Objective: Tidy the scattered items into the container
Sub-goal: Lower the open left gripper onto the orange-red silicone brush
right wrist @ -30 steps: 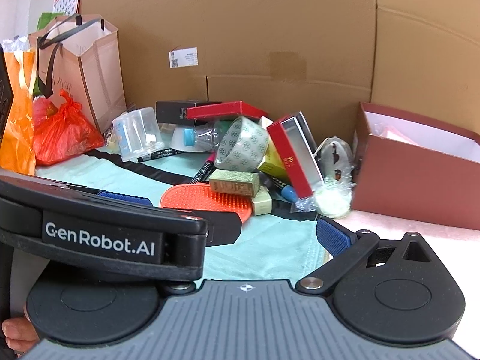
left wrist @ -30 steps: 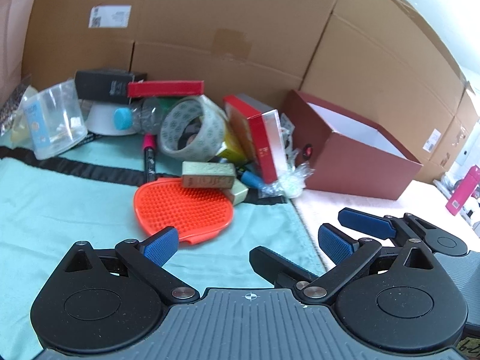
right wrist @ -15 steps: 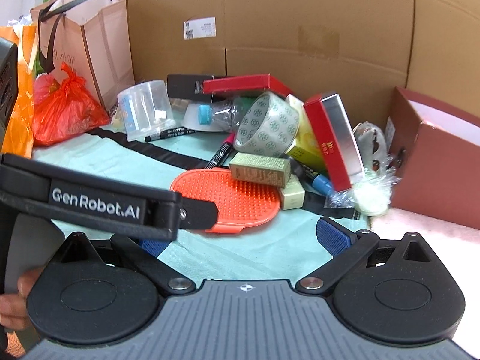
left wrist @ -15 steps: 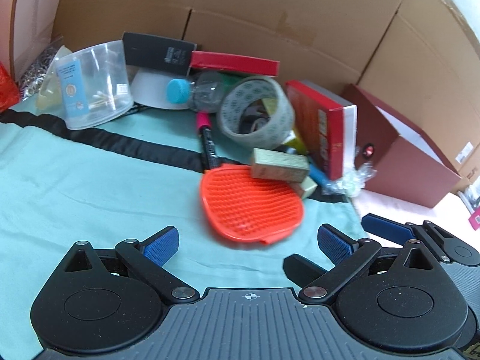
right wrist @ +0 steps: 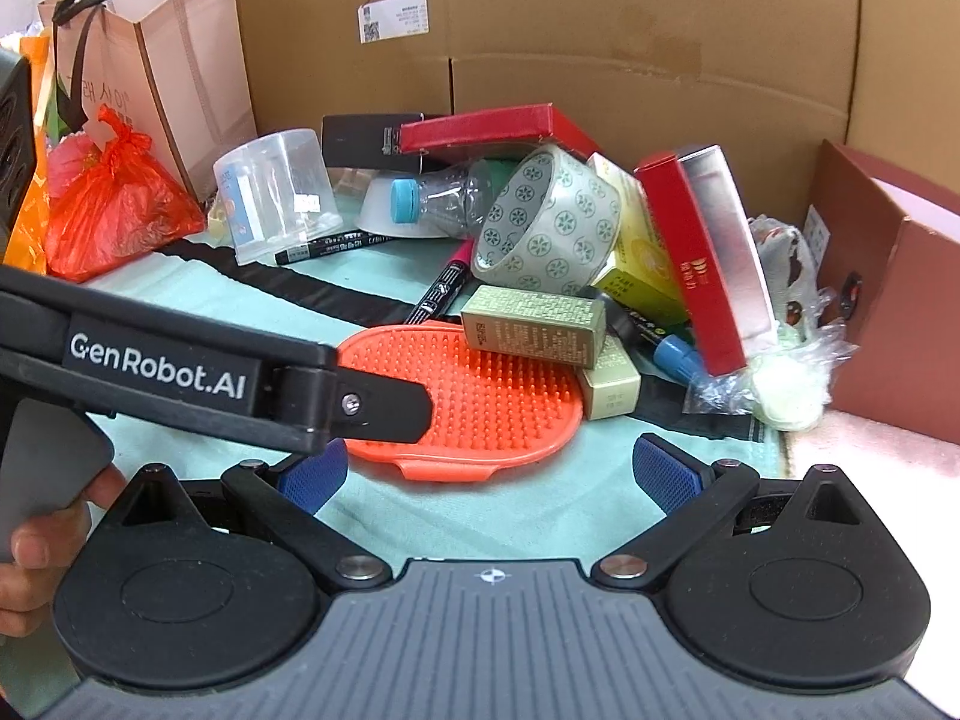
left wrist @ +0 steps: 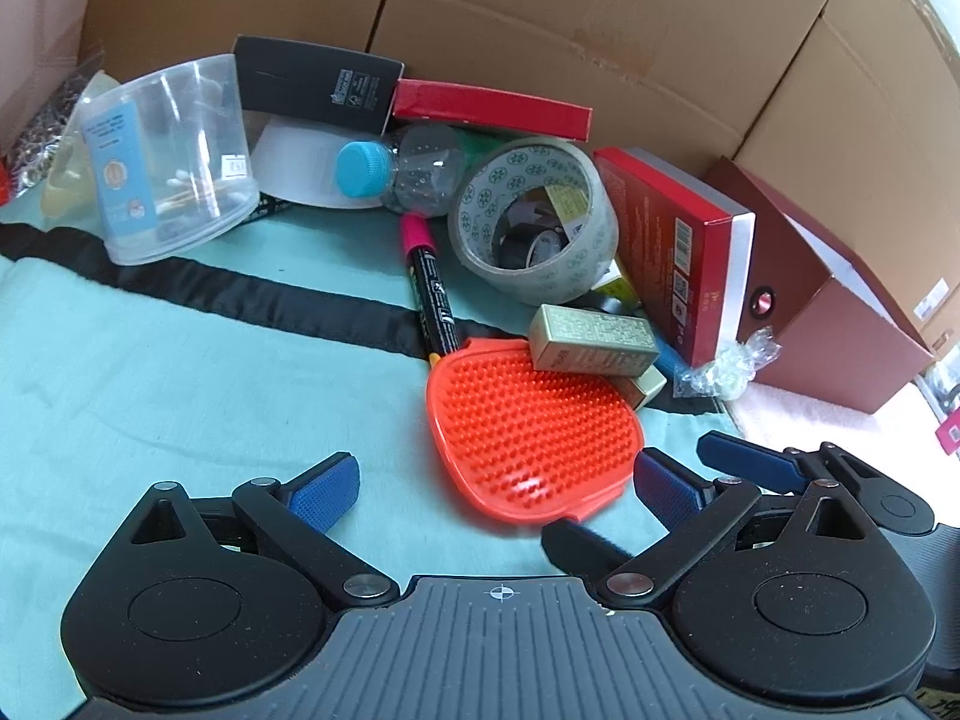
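An orange bristled pad (left wrist: 528,438) (right wrist: 480,396) lies flat on the teal cloth at the front of a pile. On its far edge rests a gold box (left wrist: 591,339) (right wrist: 534,324). Behind them are a tape roll (left wrist: 534,219) (right wrist: 546,228), a pink marker (left wrist: 429,276), a blue-capped bottle (left wrist: 396,171) and a red and silver box (left wrist: 684,264) (right wrist: 705,258). The dark red container (left wrist: 840,324) (right wrist: 894,294) stands open at the right. My left gripper (left wrist: 498,480) is open just short of the pad. My right gripper (right wrist: 489,474) is open beside it, also near the pad.
A clear plastic tub (left wrist: 162,162) (right wrist: 276,198) and a black box (left wrist: 312,84) sit at the back left. Cardboard walls (left wrist: 540,18) close off the rear. A paper bag (right wrist: 150,66) and a red plastic bag (right wrist: 114,210) stand at the far left. A hand (right wrist: 36,540) holds the left gripper.
Both grippers have moved forward and down toward the pile, so the orange pad now lies close before their open fingers. Nothing in the pile has moved.
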`<action>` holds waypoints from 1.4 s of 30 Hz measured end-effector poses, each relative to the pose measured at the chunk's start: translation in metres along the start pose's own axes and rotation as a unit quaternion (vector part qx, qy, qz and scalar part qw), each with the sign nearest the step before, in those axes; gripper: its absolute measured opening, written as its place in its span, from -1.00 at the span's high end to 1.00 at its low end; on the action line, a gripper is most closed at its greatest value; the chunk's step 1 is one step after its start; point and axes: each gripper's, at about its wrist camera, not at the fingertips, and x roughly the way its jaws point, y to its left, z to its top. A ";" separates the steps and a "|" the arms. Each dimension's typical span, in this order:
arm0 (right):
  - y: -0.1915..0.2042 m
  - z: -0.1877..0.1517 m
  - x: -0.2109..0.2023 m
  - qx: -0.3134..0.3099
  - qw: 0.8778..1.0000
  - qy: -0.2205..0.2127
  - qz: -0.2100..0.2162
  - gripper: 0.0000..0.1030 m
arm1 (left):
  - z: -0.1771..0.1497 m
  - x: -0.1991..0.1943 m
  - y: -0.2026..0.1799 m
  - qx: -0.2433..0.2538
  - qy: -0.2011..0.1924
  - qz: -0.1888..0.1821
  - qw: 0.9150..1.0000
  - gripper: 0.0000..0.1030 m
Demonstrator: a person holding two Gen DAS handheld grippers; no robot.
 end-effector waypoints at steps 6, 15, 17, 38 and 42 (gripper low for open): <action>-0.001 0.005 0.012 0.005 1.000 0.010 0.013 -0.97 | 0.006 0.008 0.002 0.011 0.004 -0.007 1.000 -0.95; 0.000 0.010 0.025 0.017 0.999 0.017 0.035 -0.87 | 0.011 0.015 0.000 0.042 0.006 -0.010 0.999 -0.75; -0.001 0.010 0.025 0.019 0.999 0.016 0.037 -0.85 | 0.011 0.016 -0.002 0.048 0.008 -0.012 0.999 -0.66; -0.003 -0.005 -0.025 0.035 0.998 0.024 0.048 -0.57 | -0.010 -0.011 -0.020 0.063 0.040 -0.021 0.997 -0.28; -0.004 -0.014 -0.040 0.042 0.997 0.032 0.057 -0.57 | -0.021 -0.018 -0.030 0.081 0.047 -0.021 0.995 -0.26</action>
